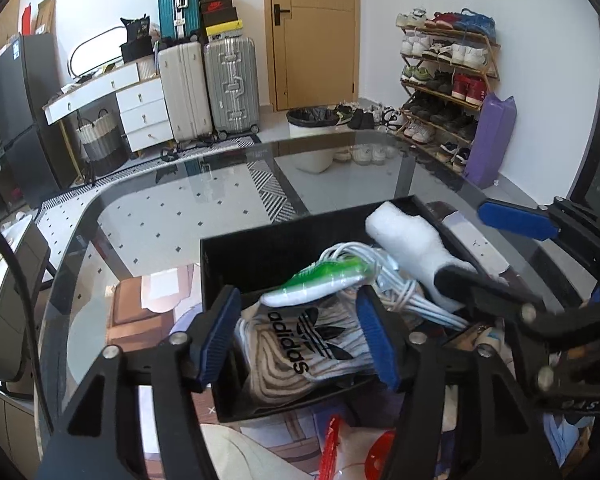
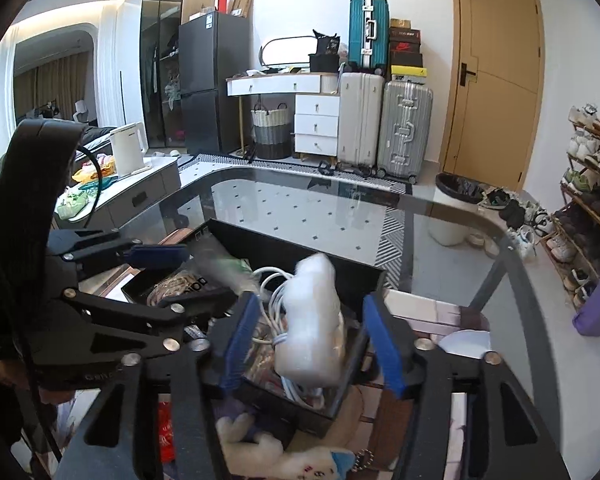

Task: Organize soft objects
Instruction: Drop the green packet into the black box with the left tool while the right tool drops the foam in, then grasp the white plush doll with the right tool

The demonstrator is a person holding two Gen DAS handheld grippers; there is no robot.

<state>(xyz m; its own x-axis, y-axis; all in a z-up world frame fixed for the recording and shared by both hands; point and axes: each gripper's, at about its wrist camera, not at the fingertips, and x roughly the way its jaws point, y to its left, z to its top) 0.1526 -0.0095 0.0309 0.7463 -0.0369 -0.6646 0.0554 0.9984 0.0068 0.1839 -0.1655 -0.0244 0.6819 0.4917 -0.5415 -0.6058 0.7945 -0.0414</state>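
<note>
Glass table (image 1: 160, 216); black box (image 1: 268, 248); fluffy white roll (image 1: 408, 248), ribbed sock (image 1: 300, 344).

Black frames, blue-padded fingers (image 1: 216, 336), silver screws.

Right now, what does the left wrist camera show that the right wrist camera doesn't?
Only the left wrist view shows the adidas sock clearly, lying between the open left gripper's fingers, plus the green-and-white packet on top of it.

Only the right wrist view shows the white kettle on a side counter and a plush toy in front of the box.

Both show the black box on the glass table, the white cable bundle, and the white foam roll between the open right gripper's fingers.
</note>
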